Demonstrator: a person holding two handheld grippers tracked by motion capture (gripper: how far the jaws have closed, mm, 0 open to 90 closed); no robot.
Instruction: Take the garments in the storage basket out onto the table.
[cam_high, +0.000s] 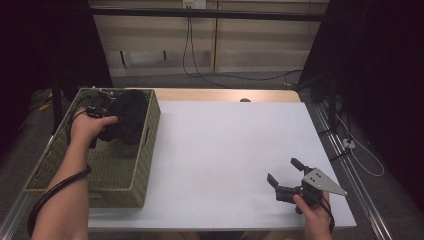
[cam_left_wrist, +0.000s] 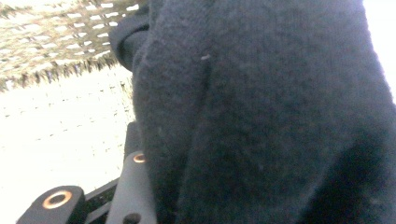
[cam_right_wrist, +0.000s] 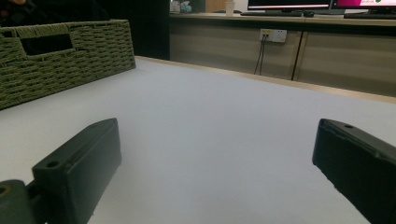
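cloth: dark, soft knitted fabric (cam_high: 129, 120), bunched into a thick fold, hanging over the far end of the basket (cam_high: 131, 172) with its lower part still inside.
texture: in the left tongs view the cloth (cam_left_wrist: 261, 116) looks fuzzy and limp, so I judge it will sag and drag.
left tongs: my left tongs (cam_high: 100, 114) are pinching the cloth above the basket's far end; the fabric sits right between the jaws.
step: I seem to be lifting the cloth out of the basket.
how to do it well: I should keep the pinch firm, lift straight up until the hanging part clears the basket rim, then carry it across to the bench (cam_high: 225, 150).
risk: a trailing fold could snag on the woven wall.
right tongs: my right tongs (cam_high: 286, 173) are spread wide and hold nothing, well away from the basket, low over the bench's near edge.
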